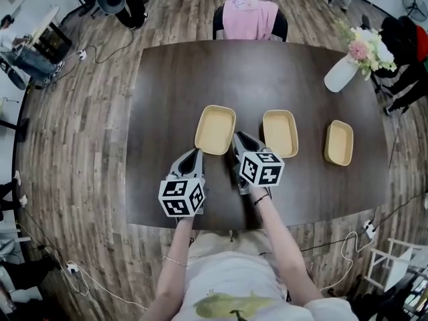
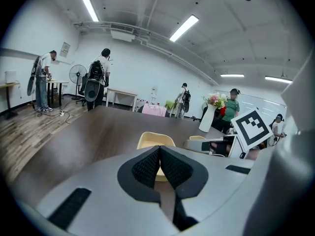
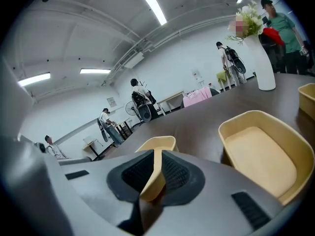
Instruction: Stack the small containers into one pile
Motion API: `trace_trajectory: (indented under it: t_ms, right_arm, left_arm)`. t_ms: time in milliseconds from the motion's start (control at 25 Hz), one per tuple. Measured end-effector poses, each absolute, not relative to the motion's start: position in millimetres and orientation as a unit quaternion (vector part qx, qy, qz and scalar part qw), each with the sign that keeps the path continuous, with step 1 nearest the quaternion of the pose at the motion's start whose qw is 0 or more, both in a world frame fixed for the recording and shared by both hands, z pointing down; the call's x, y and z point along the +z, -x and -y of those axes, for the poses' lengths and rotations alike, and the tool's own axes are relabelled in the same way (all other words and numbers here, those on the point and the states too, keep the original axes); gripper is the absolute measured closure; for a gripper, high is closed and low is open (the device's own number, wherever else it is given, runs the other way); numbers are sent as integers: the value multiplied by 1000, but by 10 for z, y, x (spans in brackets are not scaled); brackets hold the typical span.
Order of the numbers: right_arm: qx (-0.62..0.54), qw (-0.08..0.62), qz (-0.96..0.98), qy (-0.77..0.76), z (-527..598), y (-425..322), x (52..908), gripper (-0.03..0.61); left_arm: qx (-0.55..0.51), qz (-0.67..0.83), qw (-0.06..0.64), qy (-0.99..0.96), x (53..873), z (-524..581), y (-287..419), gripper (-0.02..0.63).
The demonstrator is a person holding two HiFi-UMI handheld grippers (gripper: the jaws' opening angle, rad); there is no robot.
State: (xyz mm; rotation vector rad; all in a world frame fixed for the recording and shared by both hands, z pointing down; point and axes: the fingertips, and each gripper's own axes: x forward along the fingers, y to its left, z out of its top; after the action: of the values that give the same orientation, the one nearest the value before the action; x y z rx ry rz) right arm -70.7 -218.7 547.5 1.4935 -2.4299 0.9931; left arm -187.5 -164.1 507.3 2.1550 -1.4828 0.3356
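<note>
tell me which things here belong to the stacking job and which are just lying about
Part of the job:
- left container, its rim pinched by the right gripper
- middle container
- right container

Just lying about:
- vase of flowers at the table's far corner
- chair with a pink cloth over it

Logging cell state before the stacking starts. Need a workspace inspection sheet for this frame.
Surface: dark wooden table, nothing spilled on it.
Job's things: three tan containers in a row, unstacked: left container, middle container, right container.
Clutter: white vase of flowers at the far right corner.
Grippers: left gripper jaws together, empty; right gripper jaws clamped on the left container's near rim.
Cables: power strip on the floor; none on the table.
Surroundings: chair with pink cloth; people at desks beyond.
</note>
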Motion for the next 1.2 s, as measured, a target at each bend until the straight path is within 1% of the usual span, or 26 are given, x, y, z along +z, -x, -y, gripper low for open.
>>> trace_trajectory:
  t_ms: [80,120,200,280,480,680,880,1040,1200]
  right_arm:
    - [333,66,794,-504,2267,718,5545,545]
    - [335,67,790,-509,2295,728,5578,525]
    - [340,69,784,-515,2333,763,5630,463]
    - [345,70,780,-517,2375,802,5664,457]
    - [366,76,766,-523,2464,866,5799,419]
    - [388,110,735,-545,2506,831,5988,422]
    - [404,111,717,-557,2533,842,6024,491]
    - [415,106,705,-566,2554,816,6019,517]
    - [410,118,703,-569,2524,799,6005,534]
  left_arm:
    - [128,541,249,-793,5100,1687,1889,589]
    - [130,539,250,-793,5116,1698,1893,589]
    - [132,538,255,-793,5148,1708,1906,589]
    - [130,539,259,-791,5173,1727,1922,589]
    - [127,540,265,-789,5225,1756,1931,589]
    - [119,540,267,-789,5184,1768,1929,589]
    - [117,542,264,-789,5152,1815,1966,589]
    - [114,543,260,-790,5109,1853,1989,589]
    - [115,541,255,-793,5069,1862,2038,589]
